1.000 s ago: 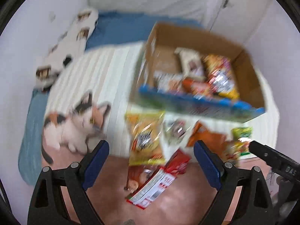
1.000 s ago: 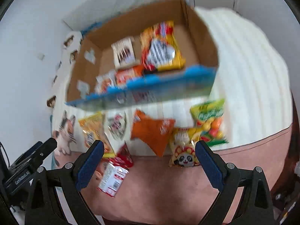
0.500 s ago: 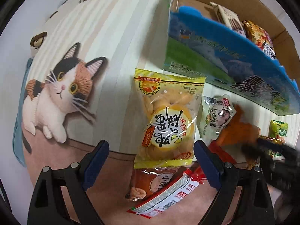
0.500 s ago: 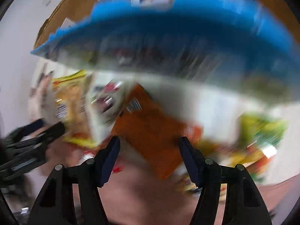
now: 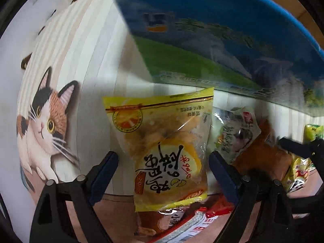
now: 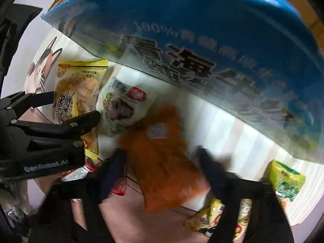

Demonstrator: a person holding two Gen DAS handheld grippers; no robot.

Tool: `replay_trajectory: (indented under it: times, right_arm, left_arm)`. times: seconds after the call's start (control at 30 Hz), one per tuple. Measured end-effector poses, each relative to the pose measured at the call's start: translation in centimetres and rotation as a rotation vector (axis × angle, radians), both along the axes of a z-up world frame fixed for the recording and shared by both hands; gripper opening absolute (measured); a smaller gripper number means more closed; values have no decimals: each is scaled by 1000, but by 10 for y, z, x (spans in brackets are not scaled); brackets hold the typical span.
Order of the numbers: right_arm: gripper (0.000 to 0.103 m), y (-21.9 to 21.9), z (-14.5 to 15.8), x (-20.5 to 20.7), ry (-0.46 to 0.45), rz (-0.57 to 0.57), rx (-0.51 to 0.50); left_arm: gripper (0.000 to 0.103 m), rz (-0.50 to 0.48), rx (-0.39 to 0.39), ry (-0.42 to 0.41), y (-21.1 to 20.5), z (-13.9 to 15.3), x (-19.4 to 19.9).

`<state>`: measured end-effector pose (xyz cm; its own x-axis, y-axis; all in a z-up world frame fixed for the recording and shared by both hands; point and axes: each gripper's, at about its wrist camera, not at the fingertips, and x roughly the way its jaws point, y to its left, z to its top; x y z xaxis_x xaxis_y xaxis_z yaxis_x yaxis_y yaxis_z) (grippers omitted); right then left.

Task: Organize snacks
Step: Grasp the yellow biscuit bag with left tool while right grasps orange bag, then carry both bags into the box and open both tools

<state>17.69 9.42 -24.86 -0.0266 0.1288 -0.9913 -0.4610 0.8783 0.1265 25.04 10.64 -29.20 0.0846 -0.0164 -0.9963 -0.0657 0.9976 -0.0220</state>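
Note:
A yellow snack bag [image 5: 168, 147] lies on a striped blanket just in front of a cardboard box with a blue printed front [image 5: 202, 40]. My left gripper [image 5: 163, 162] points down over the bag. Its jaws are closing, with the bag between them and the pads still a little off its sides. In the right wrist view an orange packet [image 6: 162, 162] lies between the blurred fingers of my right gripper [image 6: 162, 160], which stand close along its edges. I see no firm squeeze. The left gripper's black frame [image 6: 60, 125] sits just left of it.
A whitish packet [image 6: 123, 105] lies between the two bags. A green packet [image 6: 287, 182] and a yellow one [image 6: 218, 216] lie to the right. Brown and red-white packets [image 5: 192, 226] sit below the yellow bag. A cat print [image 5: 44, 125] marks the blanket's left.
Both grippers have come down close over the snacks, and the box now fills the top of each view. Both pairs of jaws have narrowed, the right one first.

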Motion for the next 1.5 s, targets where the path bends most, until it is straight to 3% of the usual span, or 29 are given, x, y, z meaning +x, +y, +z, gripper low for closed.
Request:
replay_trajectory:
  times: [0.1, 0.17, 0.23, 0.33, 0.4, 0.57, 0.67, 0.77, 0.87, 1.23, 1.5]
  right_arm:
    - [66, -18, 1, -7, 21, -152, -1]
    - [66, -38, 3, -17, 40, -283, 21]
    - [66, -66, 1, -31, 102, -471, 108]
    - [70, -87, -10, -47, 197, -622, 208]
    - [85, -84, -14, -52, 211, -590, 193]
    - [85, -58, -10, -57, 149, -448, 117]
    - [84, -43, -17, -63, 142, -427, 87]
    - [57, -31, -28, -67, 106, -414, 43]
    - [53, -26, -30, -74, 76, -416, 49]
    - [48, -44, 0, -91, 59, -447, 153]
    - [48, -70, 60, -92, 33, -469, 286]
  left_arm:
    - [59, 2, -3, 4, -3, 1, -8]
    - [58, 5, 5, 11, -3, 3, -21]
    - [58, 17, 3, 27, -2, 3, -34]
    - [58, 27, -8, 45, 0, -1, -51]
    - [59, 38, -22, 57, 1, -8, -55]
    - [61, 58, -24, 65, -2, -20, -53]
    - [60, 72, -36, 56, 2, -25, -56]
    - [55, 80, -40, 43, 18, -22, -59]
    - [50, 91, -42, 26, 31, -21, -63]
    - [49, 113, -62, -20, 46, 25, -95]
    - [49, 106, -145, -109, 50, 89, -116]
